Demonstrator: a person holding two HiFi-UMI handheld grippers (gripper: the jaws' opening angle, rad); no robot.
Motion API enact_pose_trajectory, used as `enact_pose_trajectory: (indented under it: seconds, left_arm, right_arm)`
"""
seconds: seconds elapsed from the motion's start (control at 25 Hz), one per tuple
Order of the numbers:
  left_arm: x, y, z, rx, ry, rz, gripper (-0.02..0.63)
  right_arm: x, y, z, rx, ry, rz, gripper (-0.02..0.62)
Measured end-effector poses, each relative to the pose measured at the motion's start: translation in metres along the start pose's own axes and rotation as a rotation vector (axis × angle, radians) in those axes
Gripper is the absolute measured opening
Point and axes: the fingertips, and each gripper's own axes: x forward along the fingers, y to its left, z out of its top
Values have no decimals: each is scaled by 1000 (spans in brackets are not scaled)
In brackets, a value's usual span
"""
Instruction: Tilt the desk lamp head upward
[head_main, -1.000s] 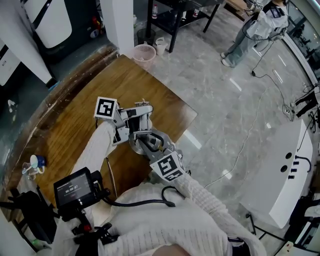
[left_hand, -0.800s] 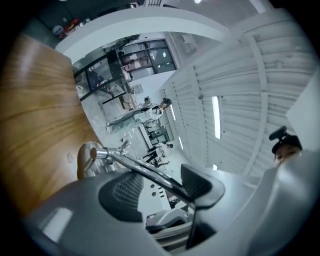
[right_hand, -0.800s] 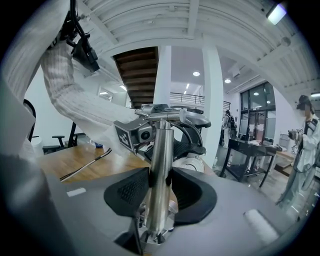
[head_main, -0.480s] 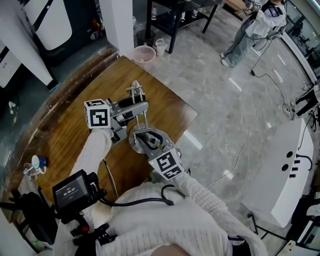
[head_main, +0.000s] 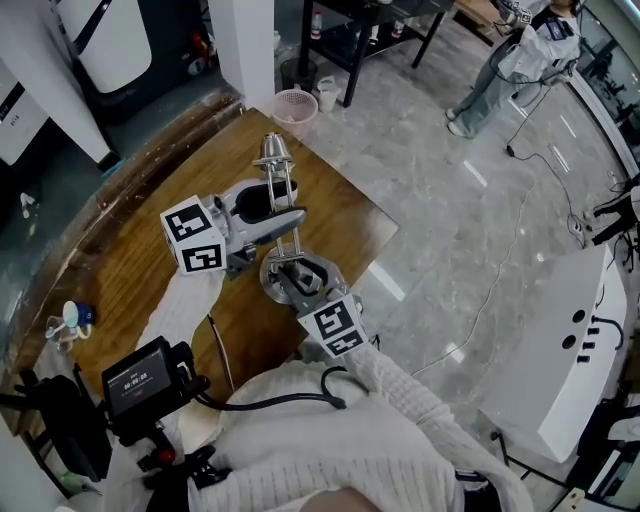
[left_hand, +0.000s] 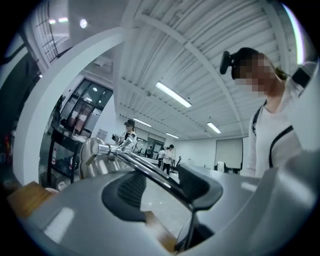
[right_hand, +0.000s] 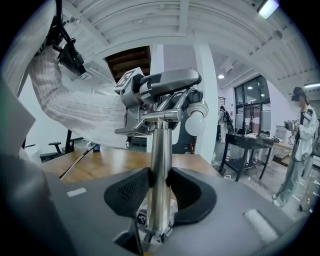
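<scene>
Steel post clamped in my right tool | left tool was closing round lamp arm, not yet gripping | needed full grip, then slow lift.

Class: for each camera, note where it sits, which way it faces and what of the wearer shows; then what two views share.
Head view: on the head, steeply down at the lamp and wooden table; sleeves, left gripper, right gripper show.
Left gripper view: on that gripper, tilted up at the ceiling; jaws closing round the lamp arm; person's torso shows.
Right gripper view: on that gripper, level across the table; jaws clamp the lamp post; left sleeve shows.
Shared: both gripper views show the lamp.
</scene>
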Motion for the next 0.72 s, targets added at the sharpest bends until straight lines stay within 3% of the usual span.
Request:
enact_pose_trajectory:
  seconds: [0.36, 0.72]
  left_arm:
    - [-1, -28, 13, 355, -24, 0, 196]
    - [-5, -46, 11, 545, -33, 10, 201]
  right_arm:
    - [5, -5, -2, 24, 2, -1, 130]
    - [7, -4, -4, 43, 3, 2, 129]
